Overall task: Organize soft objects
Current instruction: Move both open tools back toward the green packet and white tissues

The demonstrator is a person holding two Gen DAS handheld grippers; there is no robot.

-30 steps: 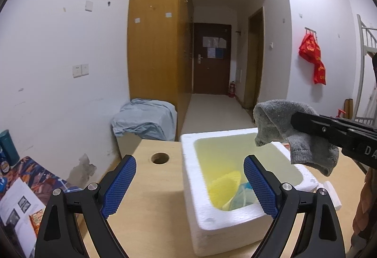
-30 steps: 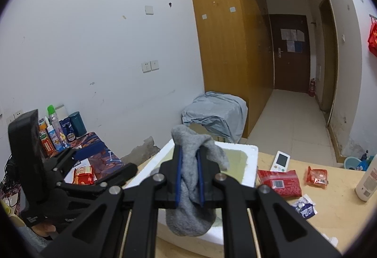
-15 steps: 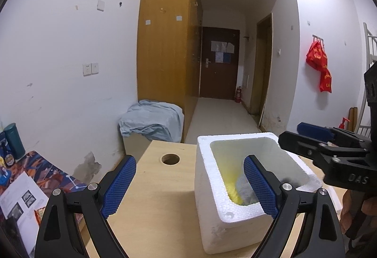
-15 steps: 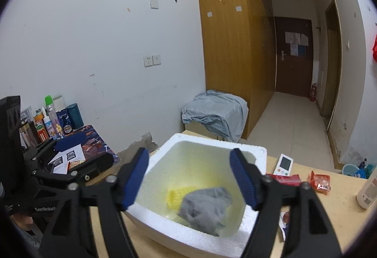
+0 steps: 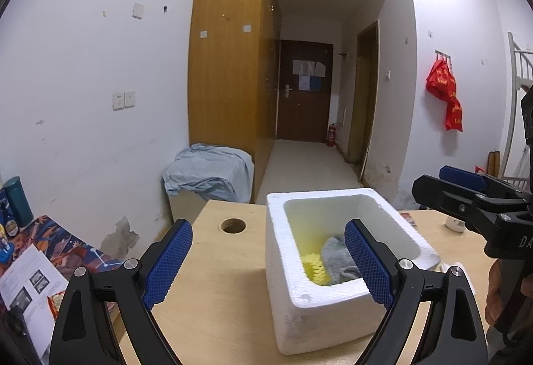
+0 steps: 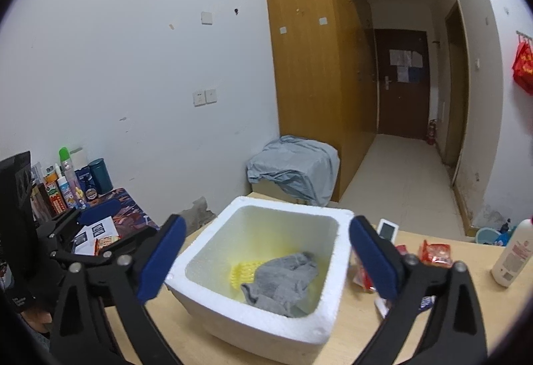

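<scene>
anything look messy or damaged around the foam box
The foam box looks intact; the grey sock lies crumpled inside over a yellow item. Red snack packets lie scattered on the table beside it.

Dorm room (wardrobe (image 5: 230, 65), bunk ladder (image 5: 514, 105))

My grey sock (image 6: 283, 278) lies crumpled in the white foam box (image 6: 260, 328), lower centre of frame, overlapping the yellow knitted piece (image 6: 241, 273) beside it.
</scene>
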